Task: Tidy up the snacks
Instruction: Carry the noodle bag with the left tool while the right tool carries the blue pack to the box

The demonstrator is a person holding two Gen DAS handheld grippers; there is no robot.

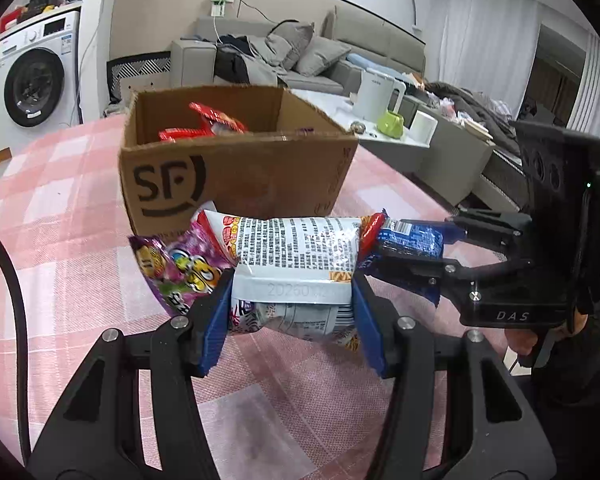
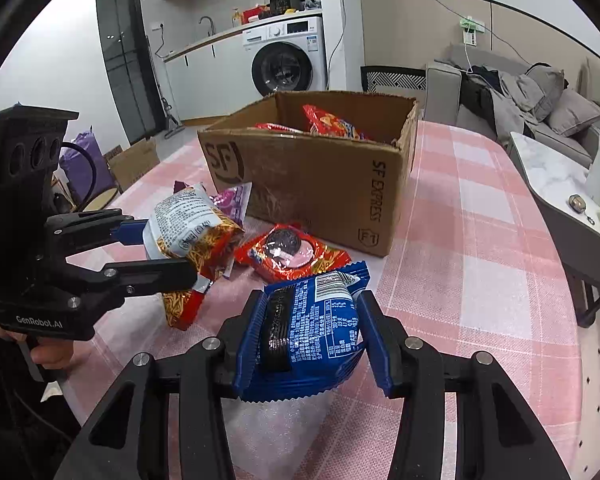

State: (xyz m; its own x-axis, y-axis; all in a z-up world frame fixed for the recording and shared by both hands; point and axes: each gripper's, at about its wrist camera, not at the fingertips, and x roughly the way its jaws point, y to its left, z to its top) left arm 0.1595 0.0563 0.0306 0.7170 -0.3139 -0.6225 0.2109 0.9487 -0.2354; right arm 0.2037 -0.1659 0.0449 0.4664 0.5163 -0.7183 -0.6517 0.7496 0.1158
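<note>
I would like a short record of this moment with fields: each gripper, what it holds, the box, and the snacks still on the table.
left gripper: shut on white bag
right gripper: shut on blue pack
box: open, red packs inside
on the table: red cookie pack, purple pack, both in front of the box
</note>
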